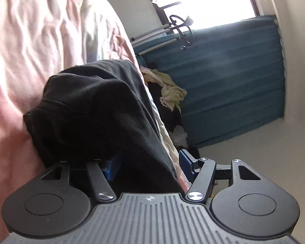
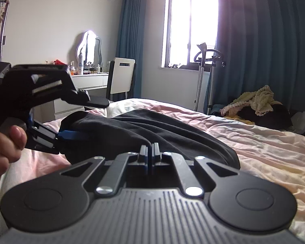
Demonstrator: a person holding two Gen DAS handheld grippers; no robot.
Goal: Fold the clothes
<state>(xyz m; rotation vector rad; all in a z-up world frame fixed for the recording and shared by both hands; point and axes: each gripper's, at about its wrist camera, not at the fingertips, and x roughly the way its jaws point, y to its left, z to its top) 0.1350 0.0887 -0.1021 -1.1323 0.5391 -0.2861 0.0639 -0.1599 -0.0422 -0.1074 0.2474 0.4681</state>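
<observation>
Now 2 claws: right claw point(image 2: 151, 150) pinches 1 black garment point(image 2: 172, 134), left claw point(image 1: 150, 162) gapes.

The left wrist view is rolled sideways and held close against the black garment point(image 1: 95, 109), facing the window point(image 1: 203, 2). The right wrist view is level, low over the bed point(image 2: 254, 142), facing the same window. Garment, bedding and curtains point(image 2: 264, 50) are shared.

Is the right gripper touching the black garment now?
Touching. In the right wrist view, the right gripper has its jaws closed together on a raised fold of the black garment, with cloth pinched between the fingers.
</observation>
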